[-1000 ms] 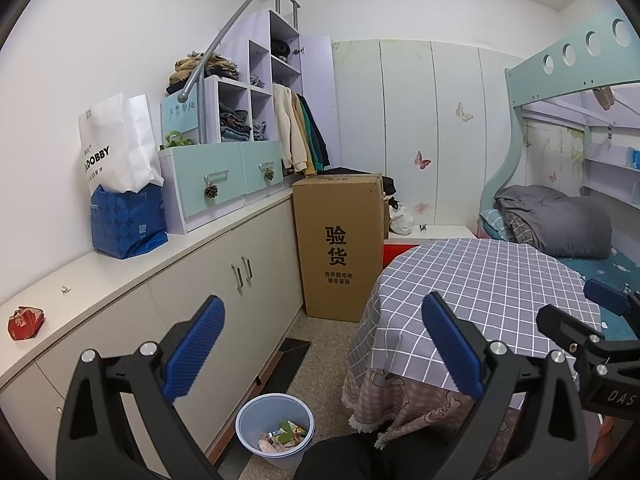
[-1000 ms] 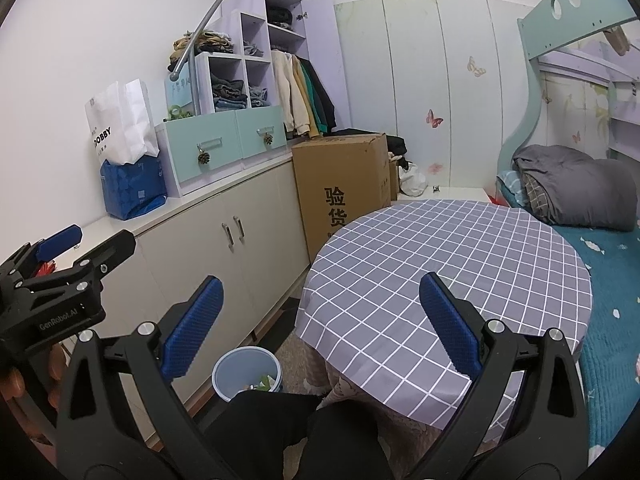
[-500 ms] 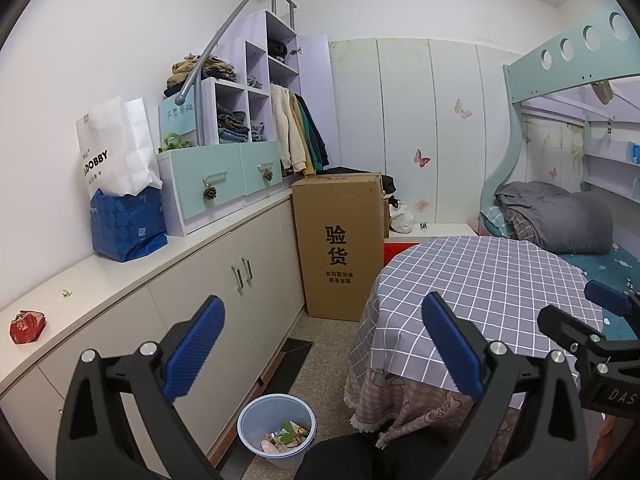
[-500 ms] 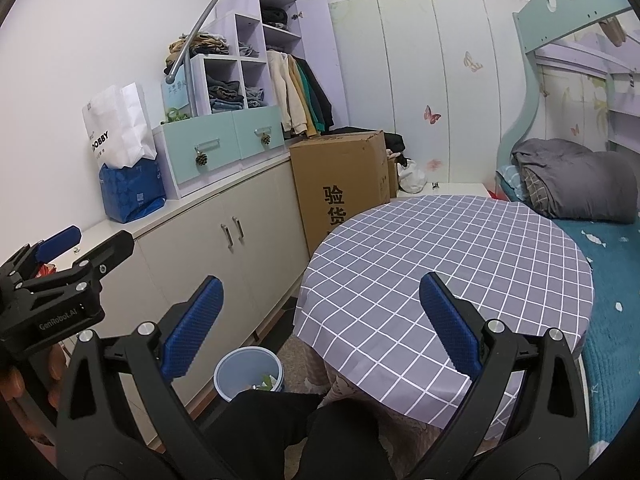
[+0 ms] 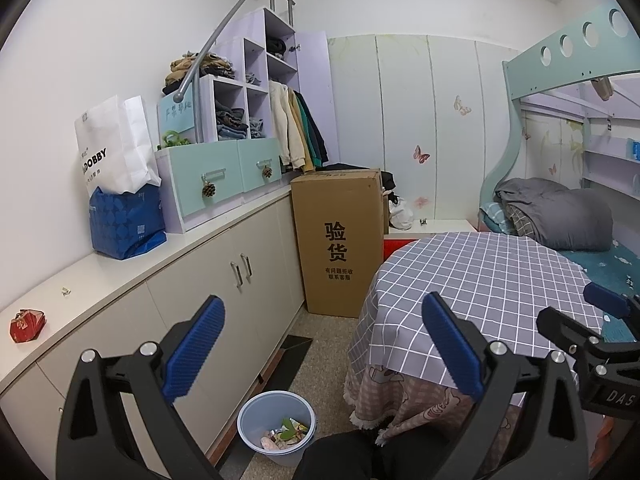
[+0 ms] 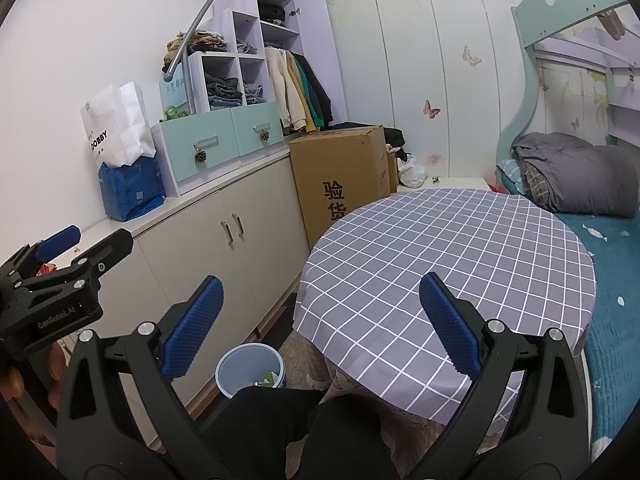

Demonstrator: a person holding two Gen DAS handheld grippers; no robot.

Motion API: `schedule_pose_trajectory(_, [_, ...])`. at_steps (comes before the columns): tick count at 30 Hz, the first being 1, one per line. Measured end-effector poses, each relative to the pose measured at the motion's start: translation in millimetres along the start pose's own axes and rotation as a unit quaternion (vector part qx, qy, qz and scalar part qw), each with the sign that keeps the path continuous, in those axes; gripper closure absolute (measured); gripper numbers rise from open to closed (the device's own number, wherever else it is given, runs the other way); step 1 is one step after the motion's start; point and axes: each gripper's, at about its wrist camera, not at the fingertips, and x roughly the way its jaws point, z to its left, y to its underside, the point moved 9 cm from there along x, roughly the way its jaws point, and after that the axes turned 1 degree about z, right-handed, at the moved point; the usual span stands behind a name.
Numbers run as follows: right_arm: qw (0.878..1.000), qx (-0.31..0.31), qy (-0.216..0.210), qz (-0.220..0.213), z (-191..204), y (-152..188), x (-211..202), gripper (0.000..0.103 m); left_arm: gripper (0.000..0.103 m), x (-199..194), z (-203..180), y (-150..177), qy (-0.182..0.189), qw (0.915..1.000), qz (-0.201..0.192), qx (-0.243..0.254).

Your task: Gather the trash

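Pale blue round bin, upright on the floor between cabinet front and round table, holding mixed wrappers and scraps. Small red crumpled packet lying on the white worktop, well apart.

**A:** so what's the rig actually look like up close?

**B:** the left tongs are a black plastic frame shaped like a wide V, with blue ribbed pads on the inner faces of the tips. Silver round screws sit at the joints.

**A:** same on the other side?

**B:** yep, the right tongs are the same build, black arms, blue textured pads, silver screws. One body reads "GenRobot.AI" in pale letters; the other shows "DAS", the rest is cut off.

**A:** and the person?

**B:** dark black trousers at the bottom, that's all that shows of clothing.
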Motion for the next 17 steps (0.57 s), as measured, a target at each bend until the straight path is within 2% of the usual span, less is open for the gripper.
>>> schedule_pose_trajectory(9, [1.0, 0.005, -0.003, 0.006, -4.4, 3.6, 8.5, 0.007, 0.006, 5.9, 2.5, 2.9, -0.003, 1.0, 0.007, 0.002])
schedule_pose_trajectory(17, [0.999, 0.023, -0.003, 0.023, -21.6, 12.3, 27.4, 0.007, 0.006, 24.4, -5.6, 12.6, -0.009, 0.9994, 0.032, 0.012])
